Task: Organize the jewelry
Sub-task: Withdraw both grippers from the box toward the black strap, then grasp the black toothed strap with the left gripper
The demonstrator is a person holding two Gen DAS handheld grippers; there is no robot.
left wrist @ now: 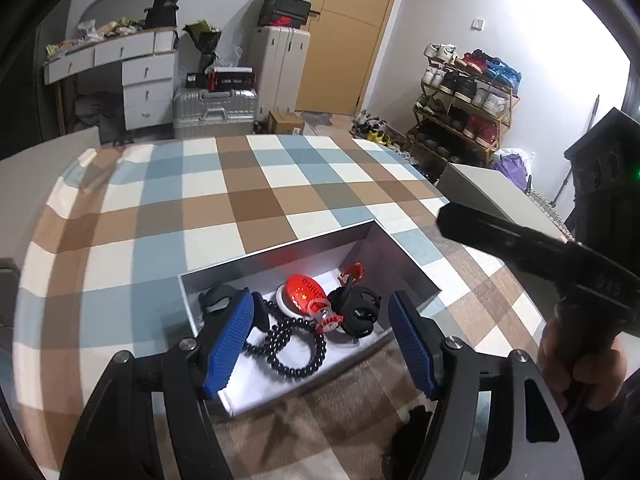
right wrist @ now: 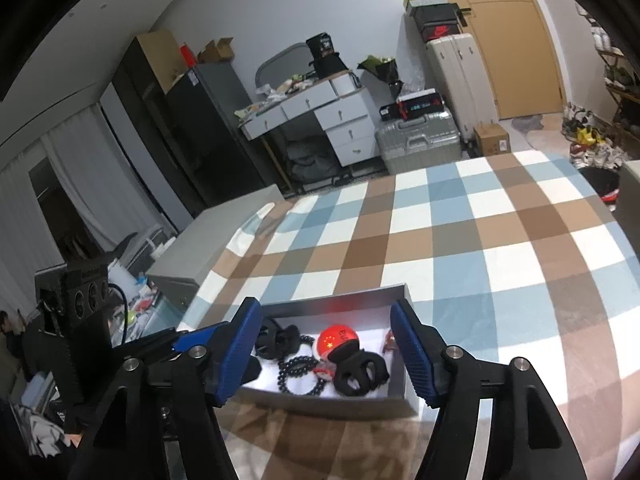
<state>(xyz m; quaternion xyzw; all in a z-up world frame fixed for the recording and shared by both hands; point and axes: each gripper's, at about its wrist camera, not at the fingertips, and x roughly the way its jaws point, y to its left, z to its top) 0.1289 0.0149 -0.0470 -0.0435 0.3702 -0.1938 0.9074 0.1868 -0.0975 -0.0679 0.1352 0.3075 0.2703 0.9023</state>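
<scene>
An open grey box [left wrist: 304, 254] with a white lining lies on the checked cloth. In it lie a black bead bracelet [left wrist: 280, 334], a red round badge [left wrist: 300, 288], two black claw clips [left wrist: 360, 314] and a small red charm [left wrist: 352, 270]. My left gripper [left wrist: 320, 298] hangs open above the box's near end, nothing between its blue pads. My right gripper [right wrist: 326, 306] is open over the same box [right wrist: 360, 298], above the bracelet [right wrist: 298, 362], badge [right wrist: 338, 338] and clip [right wrist: 358, 372]. A hand [left wrist: 576, 364] holds the right gripper's black body at the right of the left wrist view.
The checked cloth [left wrist: 256, 192] spreads far beyond the box. A grey flat-topped block [left wrist: 480, 188] stands off its right edge, another [right wrist: 224, 236] off its left. Suitcases [left wrist: 216, 112], a drawer desk and a shoe rack [left wrist: 464, 108] line the room behind.
</scene>
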